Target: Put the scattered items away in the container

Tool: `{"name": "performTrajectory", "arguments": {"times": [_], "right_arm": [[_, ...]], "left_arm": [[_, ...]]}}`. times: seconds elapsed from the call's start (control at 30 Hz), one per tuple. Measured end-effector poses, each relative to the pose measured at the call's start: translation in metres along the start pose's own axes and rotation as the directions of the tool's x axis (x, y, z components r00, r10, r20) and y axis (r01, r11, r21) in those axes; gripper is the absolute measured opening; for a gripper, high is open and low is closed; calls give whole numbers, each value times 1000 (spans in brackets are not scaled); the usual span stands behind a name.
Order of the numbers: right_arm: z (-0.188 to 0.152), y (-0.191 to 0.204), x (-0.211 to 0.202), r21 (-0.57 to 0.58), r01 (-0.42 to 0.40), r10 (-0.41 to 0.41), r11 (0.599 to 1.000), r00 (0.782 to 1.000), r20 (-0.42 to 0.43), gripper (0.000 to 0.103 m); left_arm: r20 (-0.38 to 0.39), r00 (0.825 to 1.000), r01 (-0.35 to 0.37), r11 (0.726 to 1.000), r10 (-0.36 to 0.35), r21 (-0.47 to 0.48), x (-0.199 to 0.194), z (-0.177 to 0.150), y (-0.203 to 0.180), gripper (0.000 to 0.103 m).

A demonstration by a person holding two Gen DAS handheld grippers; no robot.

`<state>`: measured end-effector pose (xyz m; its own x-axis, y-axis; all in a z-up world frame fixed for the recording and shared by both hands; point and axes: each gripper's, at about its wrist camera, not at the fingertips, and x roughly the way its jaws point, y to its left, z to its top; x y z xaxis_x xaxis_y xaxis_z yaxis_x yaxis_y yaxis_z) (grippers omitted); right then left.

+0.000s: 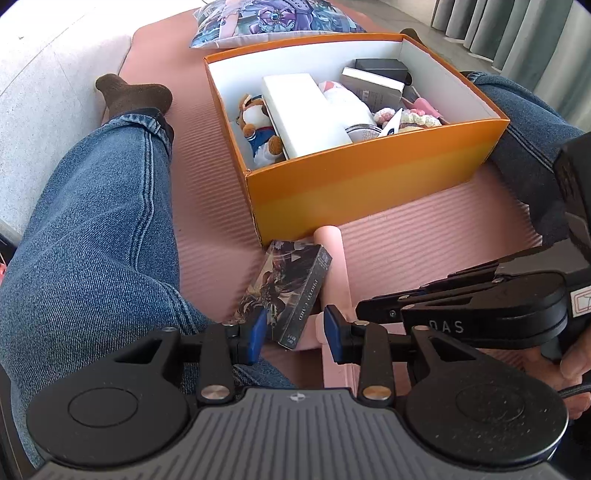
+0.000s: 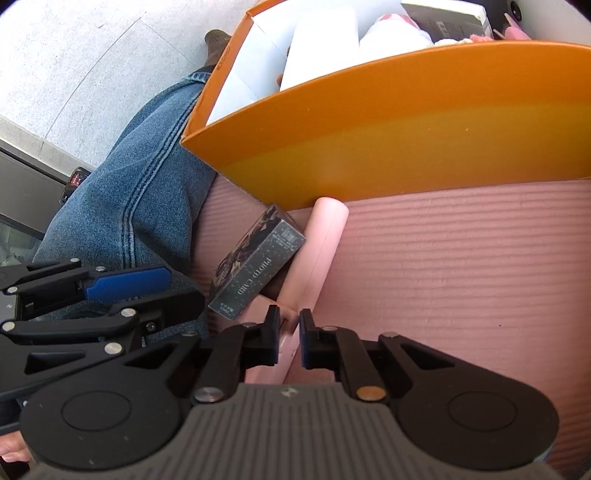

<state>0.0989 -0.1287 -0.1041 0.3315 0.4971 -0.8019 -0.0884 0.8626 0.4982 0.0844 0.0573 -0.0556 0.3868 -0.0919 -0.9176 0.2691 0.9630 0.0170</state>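
left gripper: closest in, pointing steeply down at the mat, blue pads partly apart. The near end of the dark photo card box sits between them, left pad right against its face; can't tell if the right pad actually touches it, so not calling it a grip.
right gripper: right beside it on the right, jaws pulled in tight on the near end of the pink case, pinching its thin edge.
photo card box: dark, printed art on top, "PHOTO CARD" down the side. Leaning tilted, its right edge propped on the pink case, far corner almost at the orange box's near wall.
pink case: long, rounded, lying flat on the mat, far tip touching or just short of the box wall, hard to say which.
mat: pink, ribbed, under everything.
person: sitting, one leg in jeans to the left of the box, dark sock further out, other knee on the right.
orange box: open, white inside, already holding a plush bear, a white box, a grey box and some pink knitted bits.
cushion: printed, just behind the orange box.
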Motion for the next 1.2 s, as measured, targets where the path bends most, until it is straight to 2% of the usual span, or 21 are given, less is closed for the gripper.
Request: {"name": "performTrajectory", "arguments": {"times": [0.13,0.23,0.4,0.53,0.6,0.7,0.83,0.93,1.2], "right_arm": [[1,2,-11,-39,67,-66,997,997,43,8],[3,-4,-19,-11,90,-89,996,994,59,7],[5,-15,-39,14,176,-176,984,979,107,7],[4,-28,-52,29,240,-241,970,961,134,6],[3,-34,-55,42,254,-257,966,956,143,0],[4,-39,-64,30,260,-261,965,949,178,0],[6,-39,-66,14,250,-248,968,953,176,7],[4,-42,-61,21,243,-244,970,959,148,12],[1,-51,-53,29,269,-271,963,954,130,18]], "left_arm": [[-3,1000,12,1000,-12,2,2,1,0,39],[-4,1000,6,1000,-6,5,3,2,0,39],[-14,1000,0,999,0,32,8,5,-3,41],[-30,999,-28,993,31,116,18,11,-14,52],[-52,997,-43,986,52,162,26,15,-20,57],[-104,992,-51,980,72,193,41,22,-25,60],[-172,982,-46,977,83,210,61,29,-26,66],[-193,978,-40,978,81,207,72,32,-24,69],[-229,966,-67,975,116,213,95,30,-20,73]]}}
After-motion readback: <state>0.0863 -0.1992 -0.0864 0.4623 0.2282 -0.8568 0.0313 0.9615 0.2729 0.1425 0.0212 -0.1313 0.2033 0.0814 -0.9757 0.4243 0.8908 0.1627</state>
